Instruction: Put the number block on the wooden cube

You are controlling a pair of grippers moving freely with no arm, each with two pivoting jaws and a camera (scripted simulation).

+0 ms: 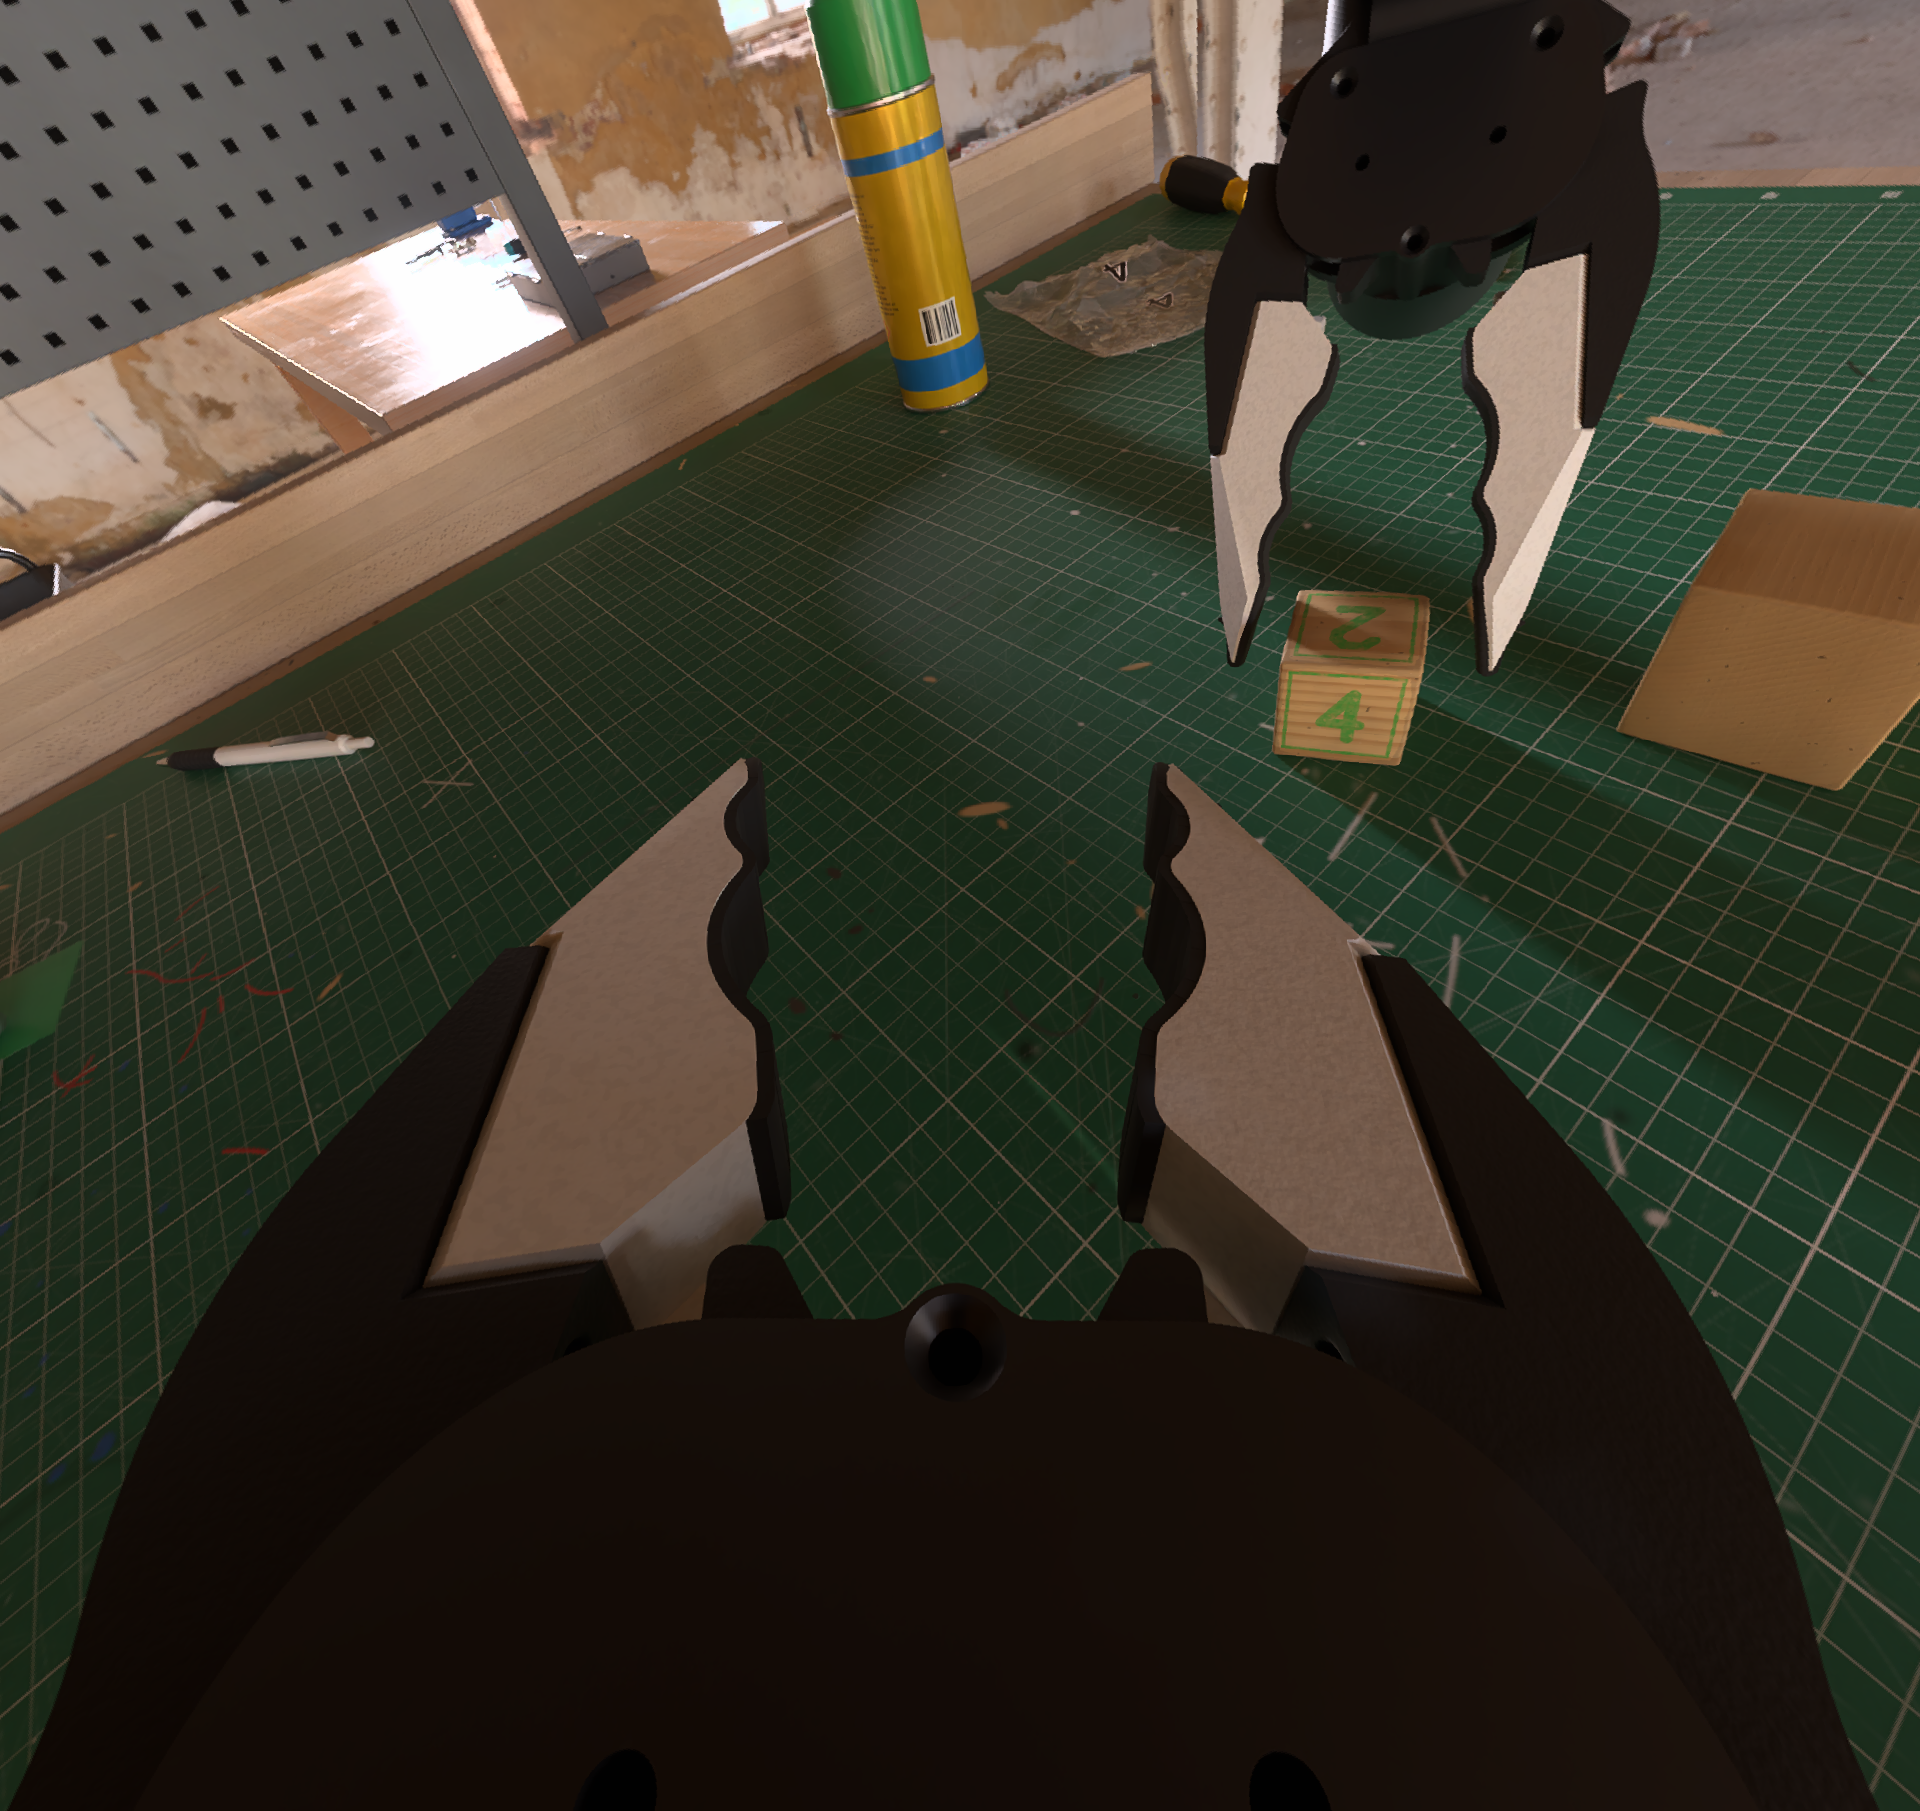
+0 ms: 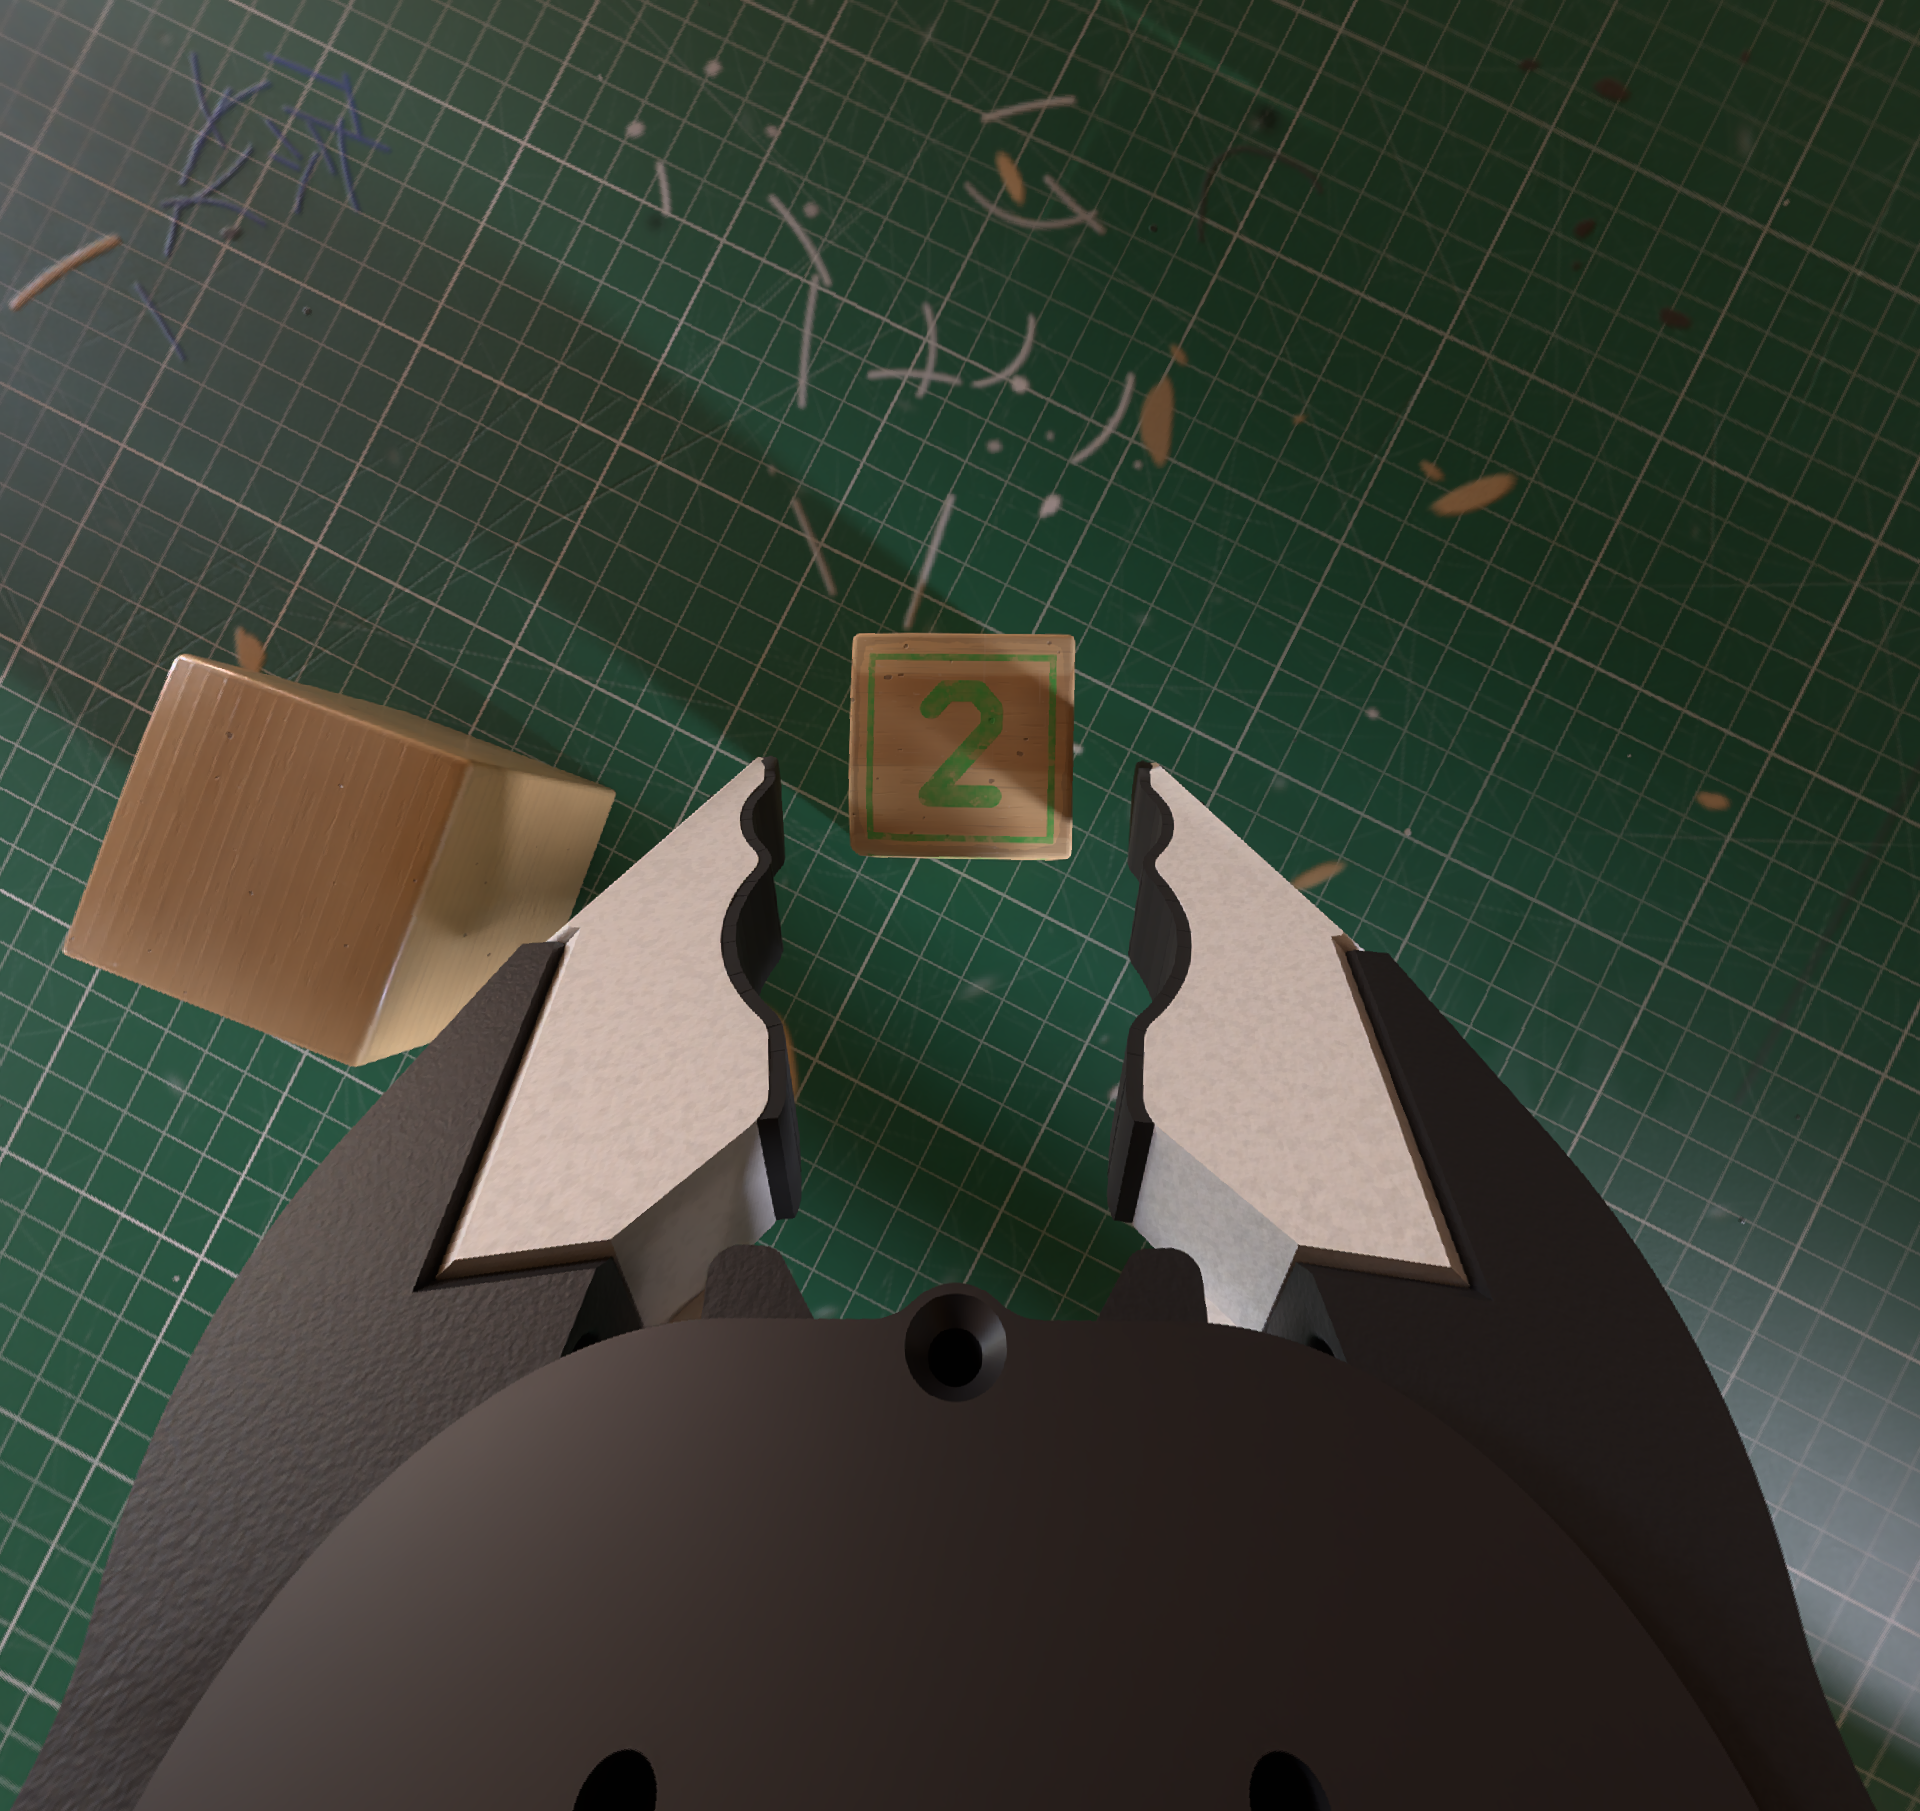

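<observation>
Green gridded cutting mat (image 1: 935, 618) covers the bench, strewn with shavings, beside a wooden ledge and a peeling wall. On it rest the number block (image 2: 961, 745) and, near it but apart, the larger wooden cube (image 2: 312, 857); neither touches the other. The right tongs (image 2: 954, 769) hang above the block, spread wide, with 1 tip to each side of it and nothing pinched. The left tongs (image 1: 954, 769) are likewise spread and empty, well apart from both pieces, over bare mat. A spray can (image 1: 899, 192), a pen (image 1: 275, 751) and a crumpled wrapper (image 1: 1112, 301) lie farther off.

Likely faults: a descent off centre would let 1 tip strike the block's top and shove it; a shallow pinch could let it slip on lifting; a tilted release on the cube could tip it off.
</observation>
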